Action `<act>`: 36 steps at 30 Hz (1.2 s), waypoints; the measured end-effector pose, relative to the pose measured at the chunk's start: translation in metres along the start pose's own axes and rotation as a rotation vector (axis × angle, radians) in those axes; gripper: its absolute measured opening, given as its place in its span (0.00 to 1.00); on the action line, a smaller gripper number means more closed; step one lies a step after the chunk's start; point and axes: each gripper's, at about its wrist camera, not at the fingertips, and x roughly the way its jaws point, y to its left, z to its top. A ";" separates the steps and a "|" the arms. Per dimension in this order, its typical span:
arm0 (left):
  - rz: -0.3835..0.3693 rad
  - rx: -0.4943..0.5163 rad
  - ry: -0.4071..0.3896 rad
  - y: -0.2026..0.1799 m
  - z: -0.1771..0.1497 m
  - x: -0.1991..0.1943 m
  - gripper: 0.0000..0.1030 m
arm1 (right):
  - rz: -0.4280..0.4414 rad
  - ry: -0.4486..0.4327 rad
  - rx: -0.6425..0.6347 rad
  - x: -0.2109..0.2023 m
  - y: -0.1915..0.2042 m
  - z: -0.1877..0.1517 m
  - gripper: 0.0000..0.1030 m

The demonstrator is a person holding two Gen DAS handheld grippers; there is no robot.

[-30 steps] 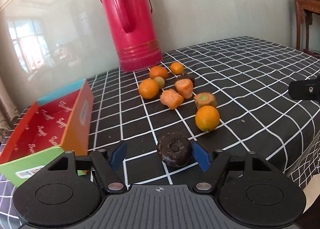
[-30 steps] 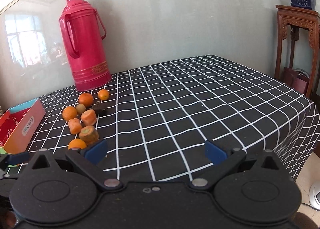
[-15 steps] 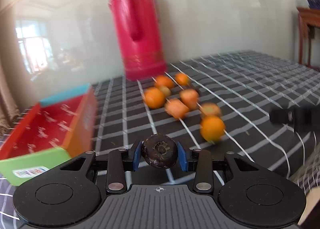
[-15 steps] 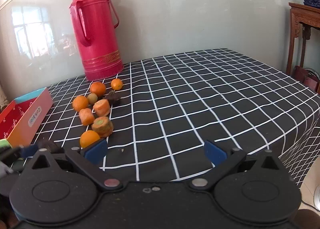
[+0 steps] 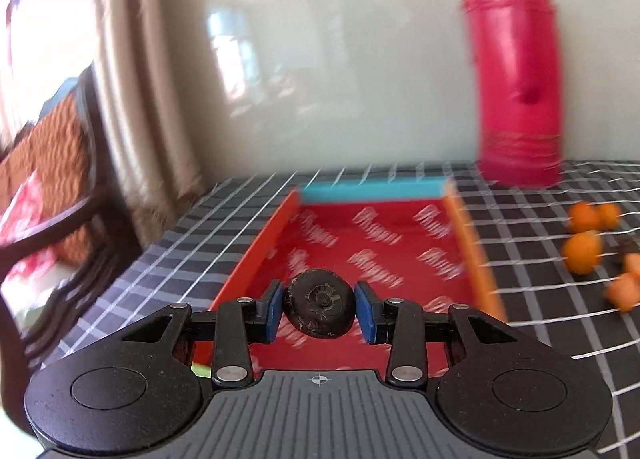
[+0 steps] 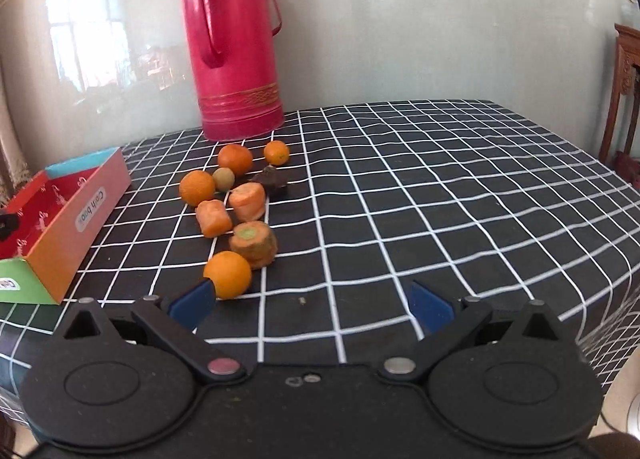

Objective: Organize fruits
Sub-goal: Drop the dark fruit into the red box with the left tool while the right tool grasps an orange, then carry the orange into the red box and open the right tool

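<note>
Dark, wrinkled fruit (image 5: pixel 319 307) clamped in left gripper (image 5: pixel 319 313), poised over red box (image 5: pixel 376 243) stretching toward twelve o'clock. Right gripper (image 6: pixel 310 305) wide open, empty; nearest orange (image 6: pixel 227 274) at eleven o'clock.

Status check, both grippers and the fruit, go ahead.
Left gripper shut on dark round fruit, over the red box. Right gripper open, empty, low over the tablecloth. Nothing blocking the box.
</note>
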 end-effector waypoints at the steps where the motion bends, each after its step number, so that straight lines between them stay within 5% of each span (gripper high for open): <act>1: 0.005 -0.009 0.016 0.003 -0.001 0.003 0.37 | -0.002 0.001 -0.010 0.003 0.004 0.001 0.91; 5: 0.030 -0.014 0.059 0.004 -0.003 0.014 0.37 | 0.012 0.006 -0.039 0.019 0.019 0.004 0.71; 8: 0.016 -0.050 0.091 0.012 -0.004 0.015 0.40 | 0.017 0.009 -0.048 0.026 0.027 0.005 0.69; 13: 0.015 -0.080 0.028 0.017 -0.003 0.000 0.82 | 0.031 0.007 -0.065 0.033 0.036 0.006 0.68; 16: 0.043 -0.086 -0.022 0.019 -0.002 -0.011 1.00 | 0.042 0.015 -0.070 0.038 0.039 0.008 0.52; 21: 0.039 -0.153 -0.057 0.039 -0.003 -0.020 1.00 | 0.069 0.024 -0.050 0.041 0.038 0.005 0.26; 28: 0.098 -0.289 -0.018 0.079 -0.008 -0.016 1.00 | 0.137 -0.009 -0.068 0.034 0.049 0.004 0.25; 36: 0.155 -0.385 0.016 0.116 -0.020 -0.011 1.00 | 0.382 -0.124 -0.130 0.009 0.101 0.023 0.25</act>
